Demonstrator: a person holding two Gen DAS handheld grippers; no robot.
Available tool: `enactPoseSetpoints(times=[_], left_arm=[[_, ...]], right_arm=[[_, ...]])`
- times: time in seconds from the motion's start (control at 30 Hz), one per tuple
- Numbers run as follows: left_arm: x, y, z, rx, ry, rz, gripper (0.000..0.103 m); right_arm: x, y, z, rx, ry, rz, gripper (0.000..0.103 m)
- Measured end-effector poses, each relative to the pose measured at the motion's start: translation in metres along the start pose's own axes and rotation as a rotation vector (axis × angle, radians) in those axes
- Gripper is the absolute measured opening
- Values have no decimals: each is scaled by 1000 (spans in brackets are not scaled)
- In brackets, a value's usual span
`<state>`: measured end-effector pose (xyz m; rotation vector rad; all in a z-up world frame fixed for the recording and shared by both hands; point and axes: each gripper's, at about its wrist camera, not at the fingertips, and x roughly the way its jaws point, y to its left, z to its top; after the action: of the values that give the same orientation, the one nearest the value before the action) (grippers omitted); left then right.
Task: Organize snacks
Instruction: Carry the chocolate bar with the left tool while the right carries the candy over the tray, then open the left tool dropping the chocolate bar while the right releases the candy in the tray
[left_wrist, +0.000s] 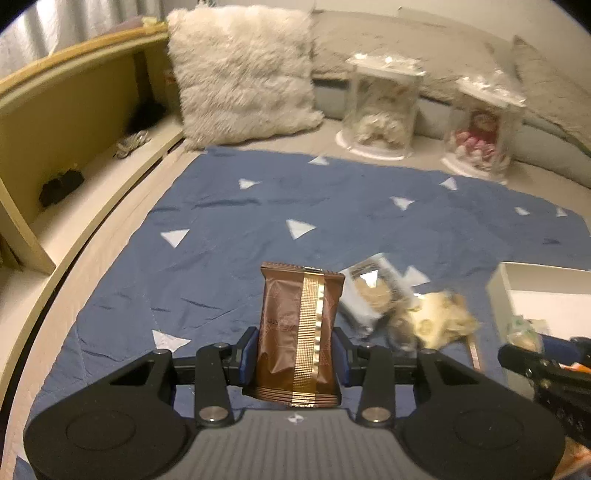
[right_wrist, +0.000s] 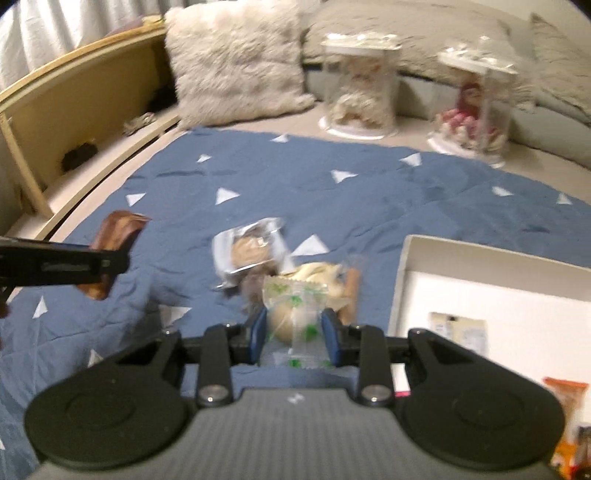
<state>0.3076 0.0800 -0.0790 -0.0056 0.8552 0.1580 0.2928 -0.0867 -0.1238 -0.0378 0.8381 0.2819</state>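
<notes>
My left gripper (left_wrist: 294, 356) is shut on a brown snack packet with a gold stripe (left_wrist: 300, 332), held upright above the blue blanket (left_wrist: 229, 236). My right gripper (right_wrist: 294, 334) is shut on a clear packet with green print and a round pastry inside (right_wrist: 295, 314). A clear-wrapped cookie packet (right_wrist: 251, 249) and a pile of pale snacks (right_wrist: 321, 277) lie on the blanket just beyond it. In the right wrist view the left gripper (right_wrist: 110, 264) shows at the left with the brown packet (right_wrist: 118, 230). In the left wrist view the right gripper's black body shows at the right edge, its fingertips hidden.
A white open box (right_wrist: 402, 273) sits at the right with a pale packet (right_wrist: 458, 332) inside and an orange packet (right_wrist: 565, 398) near its corner. A fluffy cushion (left_wrist: 243, 74), two clear domes with dolls (left_wrist: 380, 107) and a wooden shelf (left_wrist: 74, 122) stand beyond the blanket.
</notes>
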Motion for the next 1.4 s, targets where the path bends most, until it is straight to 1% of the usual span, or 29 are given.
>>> enactPoseSetpoints(times=[0.23, 0.47, 0.73, 1.1, 1.4], left_arm=[[-34, -22, -2, 29, -45, -50, 43], [-44, -52, -6, 57, -45, -86, 43], [-43, -99, -7, 93, -49, -142, 43], [-42, -178, -10, 149, -50, -241, 43], [-33, -232, -11, 160, -38, -317, 43]], right_arm=[[-35, -19, -3, 49, -63, -41, 38], [-62, -40, -8, 91, -114, -83, 38], [-86, -74, -21, 118, -132, -144, 38], [-116, -138, -47, 198, -141, -240, 38], [-131, -188, -70, 249, -136, -312, 38]])
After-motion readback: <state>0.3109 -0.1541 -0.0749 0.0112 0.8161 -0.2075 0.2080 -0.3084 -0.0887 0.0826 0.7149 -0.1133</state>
